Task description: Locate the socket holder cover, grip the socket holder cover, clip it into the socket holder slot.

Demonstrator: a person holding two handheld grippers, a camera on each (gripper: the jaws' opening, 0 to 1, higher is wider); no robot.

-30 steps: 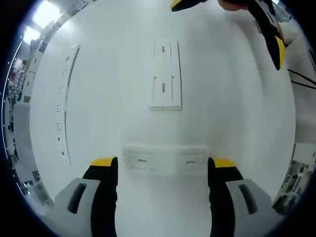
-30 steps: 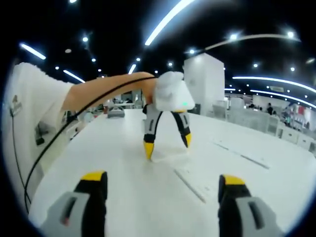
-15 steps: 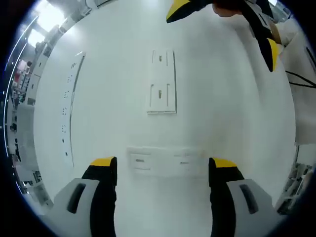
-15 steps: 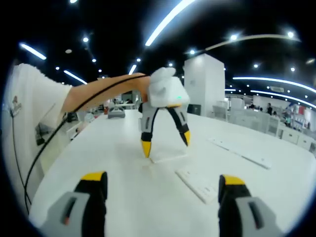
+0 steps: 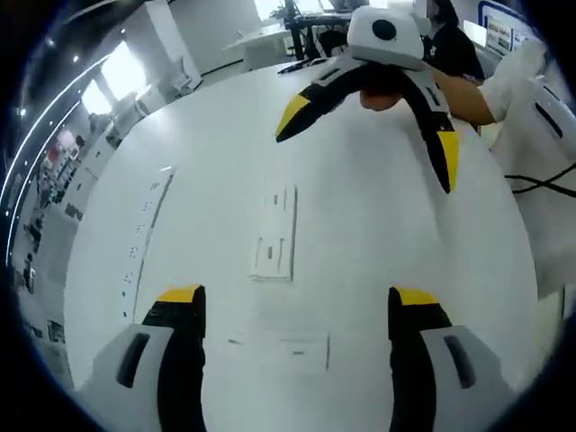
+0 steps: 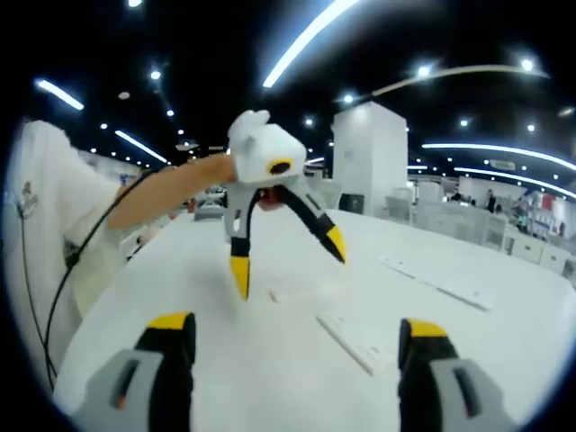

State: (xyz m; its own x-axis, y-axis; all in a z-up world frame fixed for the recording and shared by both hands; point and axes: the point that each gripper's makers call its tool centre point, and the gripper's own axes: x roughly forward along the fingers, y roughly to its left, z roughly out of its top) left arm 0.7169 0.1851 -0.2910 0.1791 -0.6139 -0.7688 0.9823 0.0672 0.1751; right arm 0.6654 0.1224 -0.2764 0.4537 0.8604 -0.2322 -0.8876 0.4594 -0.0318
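1. The white table (image 5: 378,234) takes up the middle of the left gripper view, a broad, smooth, matt top. Compared with a second ago that view has drawn back and tipped up, so more of the hall behind shows along the top; I read this as the hand lifting, not the parts sliding.

2. The right gripper (image 5: 369,126) now hangs large in the upper middle of the left gripper view, where before only its tips poked in at the upper edge. Its jaws are spread wide and hold nothing. In the right gripper view the left gripper (image 6: 283,261) has risen off the table at centre, its black, yellow-tipped jaws likewise apart and empty.

3. The long strip (image 5: 144,234) lies at the left of the left gripper view, thin, white, with small dark slots.

4. The socket holder (image 5: 275,236), a flat white rectangular plastic plate with moulded recesses, sits at centre frame, untouched.

5. The socket holder cover (image 5: 279,344), a low, pale rectangle with two small marks, lies at lower centre between the left gripper's own jaws, not gripped. In the right gripper view I take the flat white piece at lower centre right to be the same cover (image 6: 355,337). To me, the locating step looks unfinished and the grip has not begun.
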